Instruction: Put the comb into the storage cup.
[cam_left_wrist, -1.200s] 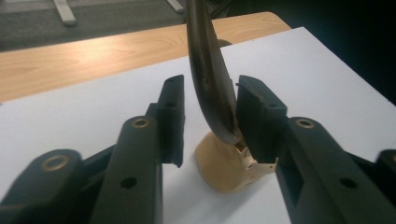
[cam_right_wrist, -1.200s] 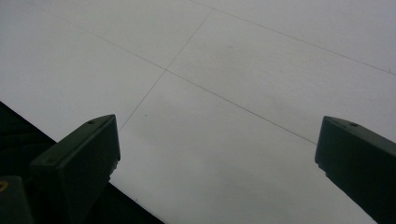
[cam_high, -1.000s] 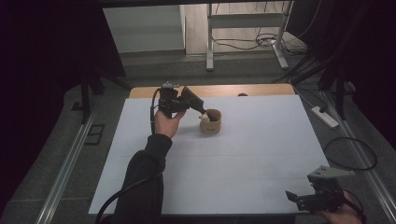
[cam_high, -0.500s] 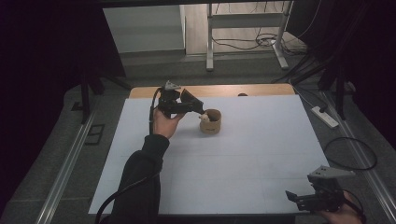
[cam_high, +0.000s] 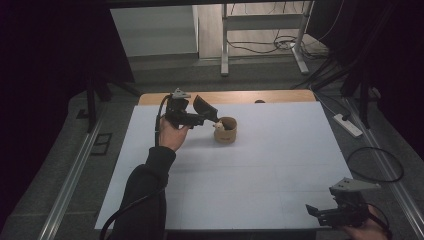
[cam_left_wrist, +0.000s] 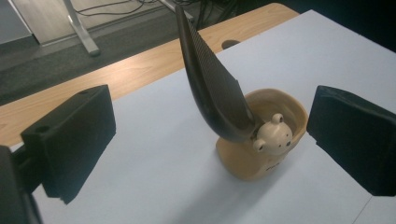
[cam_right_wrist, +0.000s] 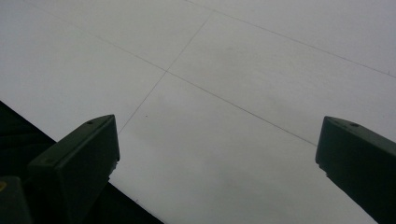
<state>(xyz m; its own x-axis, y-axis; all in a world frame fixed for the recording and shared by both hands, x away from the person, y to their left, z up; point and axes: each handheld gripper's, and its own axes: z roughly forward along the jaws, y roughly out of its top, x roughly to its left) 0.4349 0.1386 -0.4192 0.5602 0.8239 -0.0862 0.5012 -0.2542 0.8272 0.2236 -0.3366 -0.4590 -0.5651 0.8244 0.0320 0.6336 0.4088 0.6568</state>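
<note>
A tan cup (cam_high: 226, 134) stands on the white table (cam_high: 280, 150), toward the far left. A small cream bear head (cam_left_wrist: 274, 135) sits on its rim, and a black curved scoop-like piece (cam_left_wrist: 210, 88) rises from the cup, leaning up and away. My left gripper (cam_high: 201, 120), held in a hand, hovers just left of the cup with the black piece (cam_high: 205, 106) right beside it. In the left gripper view my left gripper (cam_left_wrist: 210, 140) is open, its jaws wide on either side of the cup (cam_left_wrist: 261, 158) without touching it. My right gripper (cam_high: 325, 212) stands open and empty (cam_right_wrist: 215, 154) over the front right edge.
A bare wooden strip (cam_high: 250, 96) runs along the table's far edge, with a small dark spot (cam_high: 259, 101) on it. On the floor lie a power strip (cam_high: 348, 125) and cables at the right. Metal frame legs (cam_high: 224, 45) stand beyond the table.
My left gripper has sunk slightly and drawn a little nearer beside the cup. The cup, the black piece and my right gripper have stayed put.
</note>
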